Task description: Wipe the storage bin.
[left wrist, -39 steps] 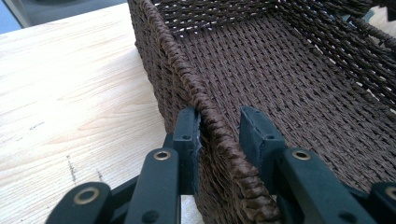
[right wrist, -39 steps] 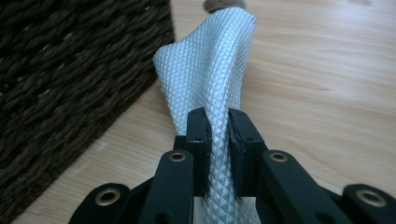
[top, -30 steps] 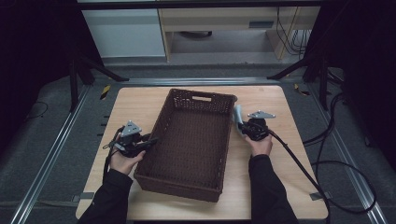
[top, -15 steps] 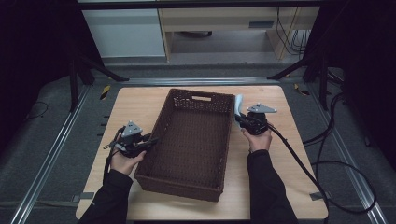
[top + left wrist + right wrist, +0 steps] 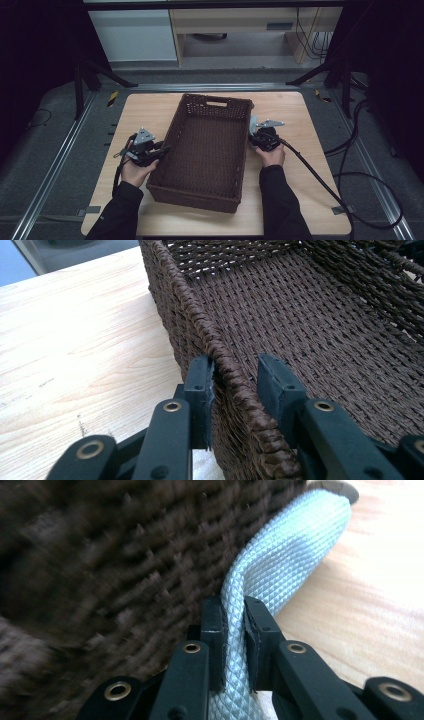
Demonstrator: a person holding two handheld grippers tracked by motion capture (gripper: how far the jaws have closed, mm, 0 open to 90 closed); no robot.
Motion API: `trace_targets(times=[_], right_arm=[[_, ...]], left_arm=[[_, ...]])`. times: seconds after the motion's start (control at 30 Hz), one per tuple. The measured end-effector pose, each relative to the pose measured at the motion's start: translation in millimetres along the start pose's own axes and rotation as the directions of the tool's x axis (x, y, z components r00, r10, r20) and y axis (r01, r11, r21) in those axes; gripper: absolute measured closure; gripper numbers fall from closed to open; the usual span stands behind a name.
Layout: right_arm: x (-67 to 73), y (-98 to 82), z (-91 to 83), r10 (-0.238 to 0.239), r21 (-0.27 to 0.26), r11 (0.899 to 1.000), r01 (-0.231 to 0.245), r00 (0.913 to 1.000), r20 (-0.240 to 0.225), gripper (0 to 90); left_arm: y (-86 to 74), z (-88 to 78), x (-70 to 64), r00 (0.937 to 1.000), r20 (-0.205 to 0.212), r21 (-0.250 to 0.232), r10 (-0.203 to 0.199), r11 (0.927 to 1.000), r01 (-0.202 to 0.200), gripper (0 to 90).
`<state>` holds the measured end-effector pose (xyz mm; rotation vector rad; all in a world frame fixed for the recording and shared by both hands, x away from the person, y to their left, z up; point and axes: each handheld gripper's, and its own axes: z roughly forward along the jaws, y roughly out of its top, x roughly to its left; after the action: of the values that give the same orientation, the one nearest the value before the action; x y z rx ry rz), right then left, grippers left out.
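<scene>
Wicker basket (image 5: 210, 150), empty, on wooden table (image 5: 300, 150), dark room; left gripper (image 5: 235, 385) loosely astride rim, jaws just widened; right gripper (image 5: 234, 625) clamped on pale textured strap (image 5: 285, 565).

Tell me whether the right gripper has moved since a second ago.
Yes. The right gripper, clamped on a pale blue diamond-textured strip, has edged left against the light wooden table, now right at the dark brown woven basket wall.

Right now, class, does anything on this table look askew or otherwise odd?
The brown wicker basket sits skewed on the table, its sides not parallel to the table's edges. The pale textured strip in the right tool is bent against the basket's outer wall.
</scene>
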<state>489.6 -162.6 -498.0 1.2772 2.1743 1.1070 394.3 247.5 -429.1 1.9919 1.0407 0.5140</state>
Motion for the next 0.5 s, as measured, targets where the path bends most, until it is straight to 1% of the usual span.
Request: trace_targets(times=[0.07, 0.13, 0.17, 0.23, 0.3, 0.33, 0.4, 0.43, 0.5], right_arm=[[-0.4, 4.5, -5.3, 0.009, -0.028, 1.0, -0.009, 0.9999, -0.011, 81.0], [0.0, 12.0, -15.8, 0.014, -0.085, 0.996, -0.015, 0.9997, -0.02, 81.1], [0.0, 14.8, -19.6, 0.008, -0.109, 0.994, -0.01, 0.9998, -0.017, 81.0], [0.1, 22.4, -29.7, -0.008, -0.156, 0.988, 0.007, 1.0, -0.004, 81.0], [-0.1, 29.0, -37.3, -0.01, -0.192, 0.981, 0.009, 0.9999, -0.006, 81.0], [0.1, 31.2, -39.4, -0.018, -0.201, 0.979, 0.016, 0.9998, -0.006, 81.0], [0.3, 32.9, -40.3, -0.033, -0.191, 0.981, 0.033, 0.9994, 0.002, 81.0], [0.5, 32.1, -40.0, -0.032, -0.188, 0.982, 0.032, 0.9995, 0.001, 81.0], [1.5, 28.9, -37.3, -0.036, -0.165, 0.986, 0.036, 0.9993, 0.001, 81.0]], left_arm=[[0.1, 0.2, 0.9, 1.0, 0.005, -0.002, -0.004, 1.0, 0.004, 65.9], [0.1, 0.2, 1.3, 0.9999, 0.003, -0.003, -0.01, 0.9999, 0.01, 63.9], [0.1, 0.2, 1.1, 0.9999, -0.006, -0.005, -0.012, 0.9999, 0.012, 62.2], [0.1, -0.2, 1.1, 0.9996, -0.027, -0.008, -0.002, 1.0, 0.002, 57.4], [0.0, -1.0, 1.3, 0.9992, -0.039, -0.013, 0.009, 0.9999, -0.01, 52.8], [0.1, -1.6, 1.5, 0.999, -0.043, -0.019, 0.01, 0.9998, -0.011, 50.6], [0.3, -3.8, 2.1, 0.9991, -0.043, -0.027, 0.005, 0.9996, -0.007, 46.5], [0.3, -6.1, 2.1, 0.9993, -0.038, -0.036, -0.004, 0.9993, 0.003, 44.8], [0.5, -10.6, 2.2, 0.9995, -0.029, -0.05, -0.007, 0.9987, 0.005, 43.4]])
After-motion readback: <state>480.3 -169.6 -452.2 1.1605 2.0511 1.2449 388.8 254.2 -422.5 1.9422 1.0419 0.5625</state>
